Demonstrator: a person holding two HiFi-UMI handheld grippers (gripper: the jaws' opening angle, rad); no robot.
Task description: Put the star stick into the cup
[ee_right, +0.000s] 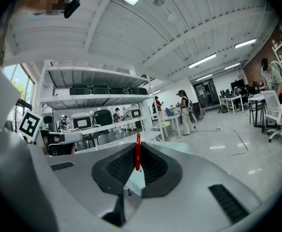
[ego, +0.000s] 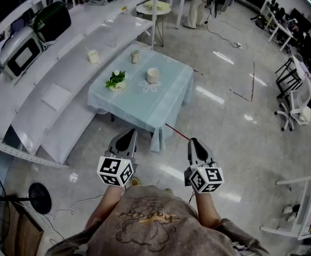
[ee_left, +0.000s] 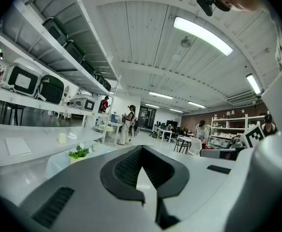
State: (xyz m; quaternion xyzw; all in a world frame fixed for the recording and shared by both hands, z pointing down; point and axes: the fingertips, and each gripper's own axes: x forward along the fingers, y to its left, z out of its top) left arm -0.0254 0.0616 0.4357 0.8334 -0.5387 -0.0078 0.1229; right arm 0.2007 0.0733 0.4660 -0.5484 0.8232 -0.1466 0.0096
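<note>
Your right tool (ego: 194,141) pinches the stick (ego: 177,132), aimed forward-left at the counter (ego: 166,97) bearing cup (ego: 153,76) and plant (ego: 116,80); left tool (ego: 128,135) pressed together.

glossy grey floor (ego: 235,116), long white shelves (ego: 64,52), ceiling strip lights (ee_left: 202,35), a cloth-covered table (ego: 160,97).

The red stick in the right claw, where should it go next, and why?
Probably carry it forward toward the table, aiming for the cup near its middle. The right claw is shut on the red stick, whose tip points at the table, but the cup stands well ahead across the floor, so the stick can't drop in yet.
</note>
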